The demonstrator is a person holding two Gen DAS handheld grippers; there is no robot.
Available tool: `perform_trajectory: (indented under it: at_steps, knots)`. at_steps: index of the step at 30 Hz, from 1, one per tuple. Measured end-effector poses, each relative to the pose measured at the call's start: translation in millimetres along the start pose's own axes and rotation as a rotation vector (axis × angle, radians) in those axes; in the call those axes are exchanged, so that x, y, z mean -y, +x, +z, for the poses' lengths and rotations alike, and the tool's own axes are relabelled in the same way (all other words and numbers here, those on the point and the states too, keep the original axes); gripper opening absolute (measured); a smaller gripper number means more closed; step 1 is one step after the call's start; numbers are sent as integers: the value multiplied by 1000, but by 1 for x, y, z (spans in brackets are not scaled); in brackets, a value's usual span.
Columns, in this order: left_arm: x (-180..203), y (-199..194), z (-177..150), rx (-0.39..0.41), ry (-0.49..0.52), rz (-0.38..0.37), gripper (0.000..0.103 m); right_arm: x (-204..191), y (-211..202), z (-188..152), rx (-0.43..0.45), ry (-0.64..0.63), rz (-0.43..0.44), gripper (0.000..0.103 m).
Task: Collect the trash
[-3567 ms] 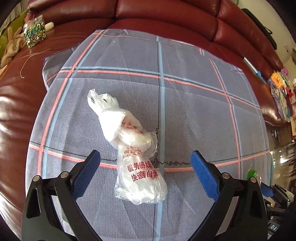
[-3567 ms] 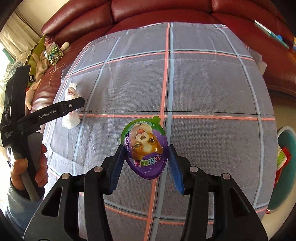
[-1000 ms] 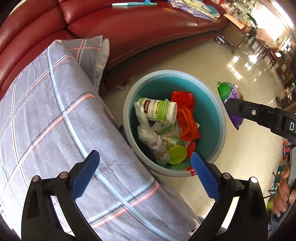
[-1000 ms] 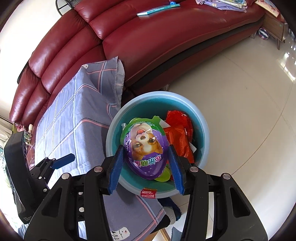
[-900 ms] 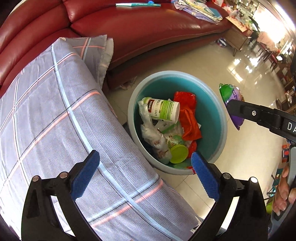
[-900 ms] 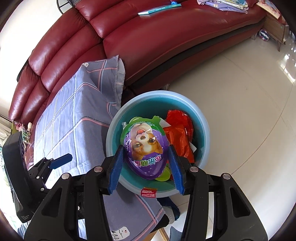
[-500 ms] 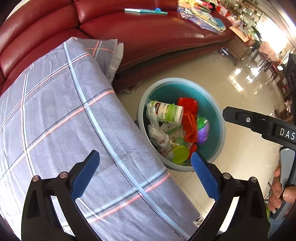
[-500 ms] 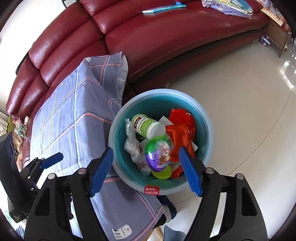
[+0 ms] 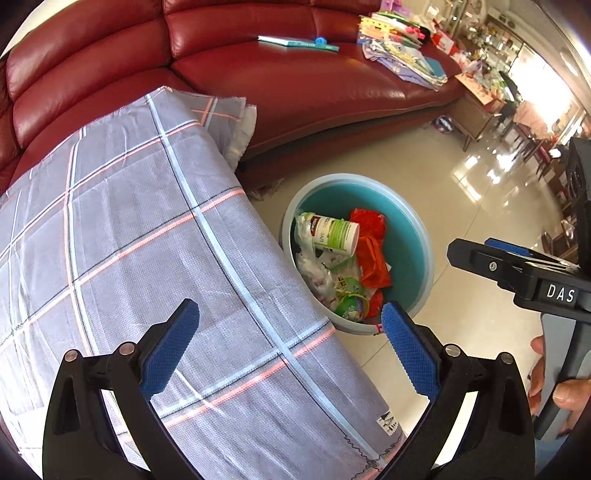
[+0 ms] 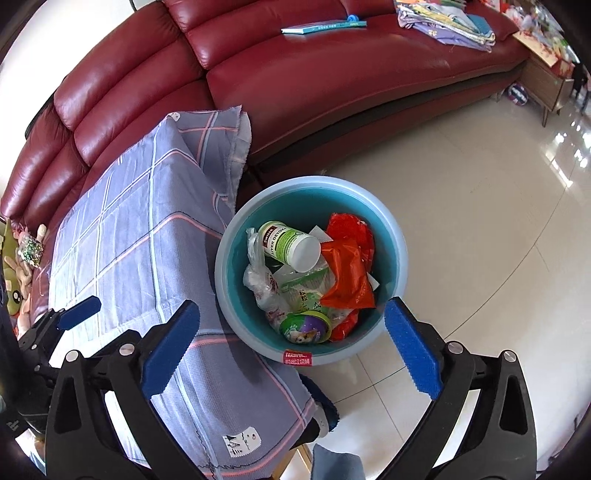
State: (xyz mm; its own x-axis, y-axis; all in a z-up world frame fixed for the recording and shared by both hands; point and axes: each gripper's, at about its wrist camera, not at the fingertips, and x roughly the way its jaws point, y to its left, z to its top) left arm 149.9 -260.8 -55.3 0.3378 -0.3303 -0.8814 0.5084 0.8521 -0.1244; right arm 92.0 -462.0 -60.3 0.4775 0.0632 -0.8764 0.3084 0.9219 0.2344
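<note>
**Q:** Nearest the right wrist camera, what are the jaws doing?

**A:** On the right gripper (image 10: 291, 350) the 2 blue pads are parting, near full spread, with nothing between them. Neither pad touches anything. It hangs above the near rim of the teal bin (image 10: 400, 258), pointing steeply down.

**Q:** And the trash itself?

**A:** The purple egg-shaped toy pack (image 10: 304, 326) lies inside the bin against its near wall, on top of other rubbish. Beside it sits an orange wrapper (image 10: 347, 273), and farther in a white-and-green supplement bottle (image 10: 290, 245) lies on its side over a crumpled clear bag (image 10: 258, 280).

**Q:** How should this release be finished well?

**A:** I'd judge the drop is done, so the gripper should lift clear with the jaws left wide, straight up from the rim so a finger doesn't clip the bin or the cloth edge.

**Q:** The other gripper?

**A:** The left gripper (image 9: 290, 339) is spread wide and empty too, over the near right corner of the checked cloth (image 9: 147, 240) that covers the table, with the bin just past that edge on the floor.

**Q:** Beyond that?

**A:** A red leather sofa (image 10: 332, 81) runs behind, carrying a thin book (image 10: 323, 26) and folded laundry (image 10: 450, 18). No trash shows on the visible cloth, so I'd check its far side next.
</note>
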Motion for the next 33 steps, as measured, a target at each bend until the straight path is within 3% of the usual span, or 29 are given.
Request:
perform_trajectory:
  at_steps: [15, 33]
  knots:
    - [-7, -62, -38, 91, -29, 13, 99, -26, -60, -48, 78, -98, -83, 96]
    - [-24, -101, -74, 148, -72, 55, 99, -52, -86, -80, 111, -146, -62, 96]
